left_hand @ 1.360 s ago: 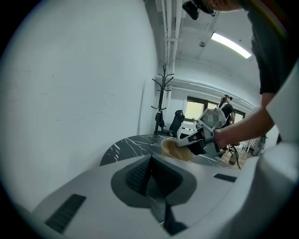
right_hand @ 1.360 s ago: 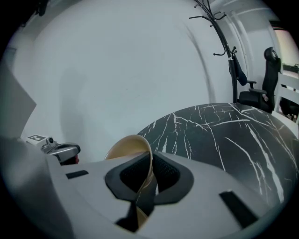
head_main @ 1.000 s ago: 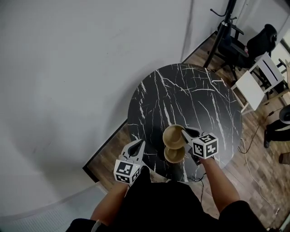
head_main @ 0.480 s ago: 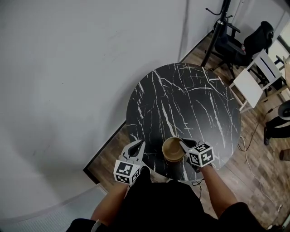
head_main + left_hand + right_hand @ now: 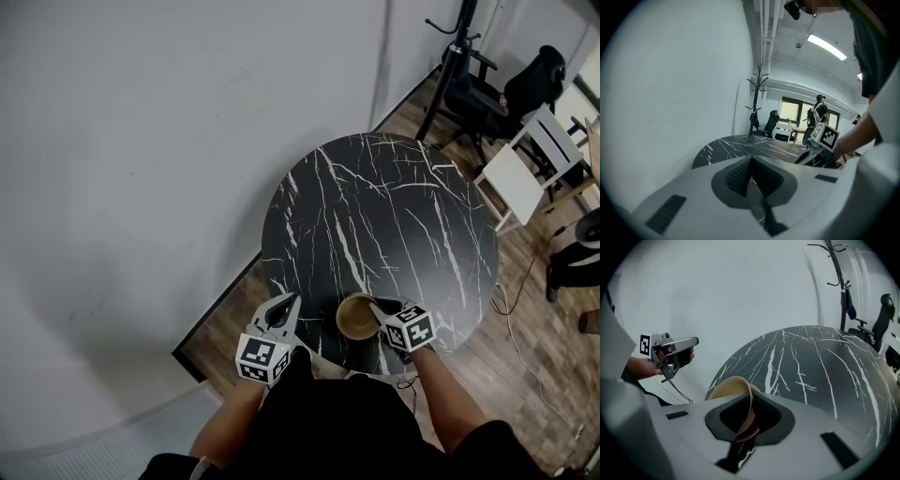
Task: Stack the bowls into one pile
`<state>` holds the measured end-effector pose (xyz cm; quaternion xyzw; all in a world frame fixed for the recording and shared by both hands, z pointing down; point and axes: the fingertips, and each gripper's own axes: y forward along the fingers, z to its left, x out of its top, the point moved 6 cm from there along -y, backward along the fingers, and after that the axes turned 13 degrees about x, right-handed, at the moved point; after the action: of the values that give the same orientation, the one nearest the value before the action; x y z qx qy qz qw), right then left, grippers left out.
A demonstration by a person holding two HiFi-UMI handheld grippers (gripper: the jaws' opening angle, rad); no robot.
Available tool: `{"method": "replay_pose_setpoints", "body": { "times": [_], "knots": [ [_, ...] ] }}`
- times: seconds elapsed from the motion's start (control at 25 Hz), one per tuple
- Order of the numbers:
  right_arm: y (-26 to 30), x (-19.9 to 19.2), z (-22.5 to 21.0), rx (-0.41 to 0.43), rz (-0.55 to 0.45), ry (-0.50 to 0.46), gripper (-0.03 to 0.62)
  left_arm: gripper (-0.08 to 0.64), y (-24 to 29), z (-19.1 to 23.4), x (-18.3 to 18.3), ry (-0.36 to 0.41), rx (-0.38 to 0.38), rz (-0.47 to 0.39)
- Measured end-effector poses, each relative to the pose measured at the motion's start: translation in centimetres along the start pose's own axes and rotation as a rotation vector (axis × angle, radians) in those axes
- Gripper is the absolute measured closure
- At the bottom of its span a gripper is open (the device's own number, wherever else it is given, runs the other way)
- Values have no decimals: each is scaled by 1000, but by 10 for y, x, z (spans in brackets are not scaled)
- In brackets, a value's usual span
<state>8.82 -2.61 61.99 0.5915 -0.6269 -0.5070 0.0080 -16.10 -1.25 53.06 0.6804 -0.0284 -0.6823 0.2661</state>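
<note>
The round black marble-patterned desk (image 5: 394, 216) is bare except at its near edge, where a tan bowl (image 5: 354, 317) sits open side up, within easy reach of the person. The right gripper (image 5: 377, 307) has its jaws clamped on the bowl's right wall, one pad inside and one outside. That grip probably keeps the bowl level so it can nest. A darker curve shows under the rim in the right gripper view, perhaps a second bowl, though I cannot tell. The left gripper (image 5: 287, 302) has its jaws together and empty. It hangs by the desk's near-left edge, apart from the bowl, likely to stay clear.
</note>
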Motion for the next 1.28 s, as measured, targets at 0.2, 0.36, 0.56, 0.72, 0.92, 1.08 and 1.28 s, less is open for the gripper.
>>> {"method": "replay_pose_setpoints", "body": {
  "times": [0.2,0.36,0.56,0.72,0.92,1.08,1.28],
  "knots": [
    [5,1,-1,-28,18,-40,536,546,0,-1,-2,0,7,2],
    [3,1,-2,-35,20,-56,515,546,0,-3,-1,-1,5,-2],
    [-7,9,-1,-53,-18,-75,506,546,3,-4,-1,6,-7,1],
    [-19,24,5,-46,-74,-82,512,546,3,-10,7,17,-19,-16],
    [-33,52,22,-43,-193,-126,552,546,3,-20,22,58,-35,-63],
    [-44,68,37,-41,-252,-174,581,546,2,-29,31,91,-54,-89],
    [-67,95,54,-81,-393,-259,583,546,-2,-32,45,90,-57,-111]
  ]
}}
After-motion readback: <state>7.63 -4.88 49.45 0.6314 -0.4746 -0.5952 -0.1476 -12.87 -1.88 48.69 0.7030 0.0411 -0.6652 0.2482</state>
